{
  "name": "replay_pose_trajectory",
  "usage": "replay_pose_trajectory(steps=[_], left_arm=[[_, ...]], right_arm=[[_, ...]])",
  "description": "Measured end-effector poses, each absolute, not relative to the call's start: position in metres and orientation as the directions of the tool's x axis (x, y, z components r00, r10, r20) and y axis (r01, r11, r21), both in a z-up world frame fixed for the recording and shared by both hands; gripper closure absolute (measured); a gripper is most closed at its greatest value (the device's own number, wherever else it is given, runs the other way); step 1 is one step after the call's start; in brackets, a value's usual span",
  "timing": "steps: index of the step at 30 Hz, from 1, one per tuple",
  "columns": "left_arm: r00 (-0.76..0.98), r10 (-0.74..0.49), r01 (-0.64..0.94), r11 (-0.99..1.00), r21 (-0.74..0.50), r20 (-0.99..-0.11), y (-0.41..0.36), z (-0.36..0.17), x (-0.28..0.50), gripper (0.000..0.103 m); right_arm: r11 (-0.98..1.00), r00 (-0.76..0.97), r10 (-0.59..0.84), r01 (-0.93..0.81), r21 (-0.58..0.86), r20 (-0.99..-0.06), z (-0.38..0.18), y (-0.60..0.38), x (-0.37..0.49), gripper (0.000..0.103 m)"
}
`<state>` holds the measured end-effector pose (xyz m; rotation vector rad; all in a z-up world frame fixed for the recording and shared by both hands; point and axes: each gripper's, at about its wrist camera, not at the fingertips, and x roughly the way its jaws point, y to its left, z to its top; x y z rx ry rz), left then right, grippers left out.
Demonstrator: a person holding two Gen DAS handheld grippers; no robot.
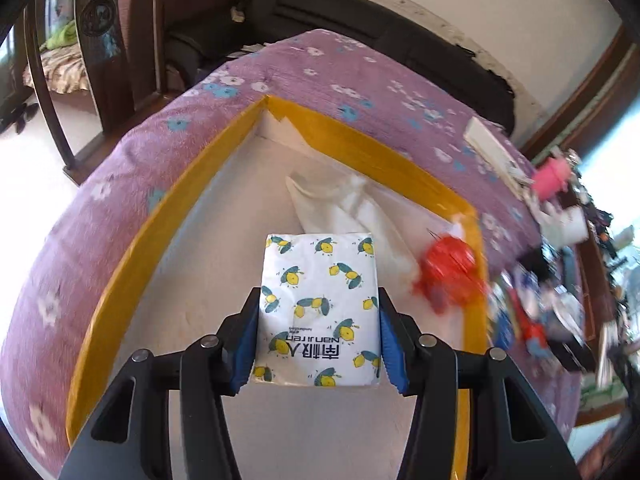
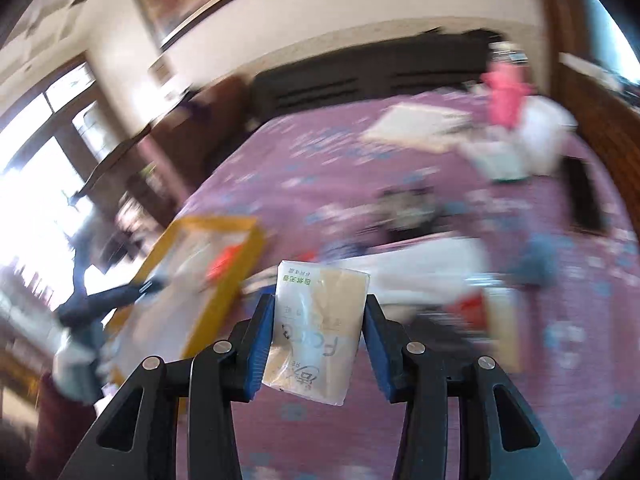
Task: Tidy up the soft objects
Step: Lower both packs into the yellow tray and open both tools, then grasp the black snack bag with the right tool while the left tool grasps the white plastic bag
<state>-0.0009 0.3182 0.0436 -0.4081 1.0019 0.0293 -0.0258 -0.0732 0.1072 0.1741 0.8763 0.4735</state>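
Left gripper [image 1: 319, 338]: clamped on a white tissue pack [image 1: 319, 308] printed with yellow-and-green bees; blue pads [image 1: 249, 344] pressed flat on both long edges, pack upright between them and hanging above the box floor.
Right gripper [image 2: 316, 338]: pinching a beige tissue pack [image 2: 316, 332] in clear wrap; left pad on the pack's edge, right pad meeting it only near the pack's far end, pack tilted between the jaws.
Beige pack, place: lifted clear of the purple bedspread [image 2: 320, 152], with the box off to the left of that view, not yet over it.
Yellow-rimmed box [image 1: 132, 248]: open, resting on the floral spread; white floor largely bare on the near side.
Inside the box, farther in: loose white tissue [image 1: 340, 204] lying just beyond the bee pack; a red soft thing [image 1: 448, 268] against the right wall, blurred, kind not readable.
Beyond the box: clutter of small items on the spread, a pink object [image 1: 552, 174] and a flat white pad [image 1: 492, 146] near the far edge; dark headboard [image 1: 360, 20] behind.
Step judged: bee pack about ready to be set down; beige pack on its way across.
Risk, right side: slanted, partial hold likely to let the slick wrap slide out during a fast swing, dropping the pack short of the box.
Risk, left side: release from this height could tip the pack onto the loose tissue or nudge the red thing.
Risk, both: two grippers meeting over one small box could knock together or catch the rim.
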Motion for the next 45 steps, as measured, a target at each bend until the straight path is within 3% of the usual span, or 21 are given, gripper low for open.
replay_pose_trajectory(steps=[3, 10, 14, 18, 22, 27, 31, 34, 37, 41, 45], left_arm=[[0.549, -0.126, -0.256, 0.916, -0.310, -0.826, 0.330, 0.035, 0.022, 0.049], [0.579, -0.217, -0.250, 0.870, -0.424, -0.786, 0.352, 0.037, 0.026, 0.042], [0.631, -0.202, -0.218, 0.880, -0.422, -0.749, 0.352, 0.055, -0.002, 0.029], [0.666, -0.200, -0.187, 0.888, -0.420, -0.719, 0.351, 0.068, -0.024, 0.028], [0.684, -0.185, -0.185, 0.892, -0.413, -0.705, 0.353, 0.077, -0.045, 0.026], [0.714, -0.178, -0.151, 0.905, -0.397, -0.677, 0.344, 0.089, -0.078, 0.026], [0.741, -0.180, -0.095, 0.925, -0.367, -0.647, 0.323, 0.099, -0.110, 0.024], [0.747, -0.192, -0.058, 0.935, -0.350, -0.637, 0.301, 0.101, -0.128, 0.023], [0.739, -0.229, -0.015, 0.935, -0.355, -0.634, 0.279, 0.101, -0.137, 0.023], [0.733, -0.246, 0.009, 0.936, -0.352, -0.635, 0.253, 0.102, -0.147, 0.023], [0.733, -0.249, 0.020, 0.938, -0.347, -0.633, 0.234, 0.107, -0.160, 0.023]], right_arm=[[0.851, 0.478, 0.508, -0.408, 0.331, -0.717, 0.094, -0.013, -0.017, 0.056], [0.783, 0.343, 0.544, -0.535, 0.317, -0.765, 0.067, 0.094, 0.003, 0.055], [0.775, 0.307, 0.504, -0.573, 0.266, -0.807, 0.048, 0.134, 0.012, 0.053], [0.806, 0.335, 0.431, -0.561, 0.190, -0.838, 0.032, 0.149, 0.025, 0.044], [0.800, 0.351, 0.499, -0.537, 0.266, -0.793, 0.049, 0.122, 0.025, 0.036], [0.863, 0.496, 0.465, -0.437, 0.253, -0.733, 0.088, 0.025, 0.012, 0.030], [0.952, 0.630, 0.302, -0.229, 0.201, -0.716, 0.107, -0.077, 0.013, 0.030], [0.971, 0.634, 0.228, -0.089, 0.223, -0.739, 0.102, -0.139, 0.017, 0.031], [0.970, 0.601, 0.205, -0.017, 0.244, -0.773, 0.083, -0.170, 0.027, 0.042], [0.950, 0.570, 0.252, 0.008, 0.312, -0.782, 0.059, -0.178, 0.048, 0.044], [0.921, 0.496, 0.377, -0.113, 0.373, -0.782, 0.044, -0.154, 0.048, 0.045]])
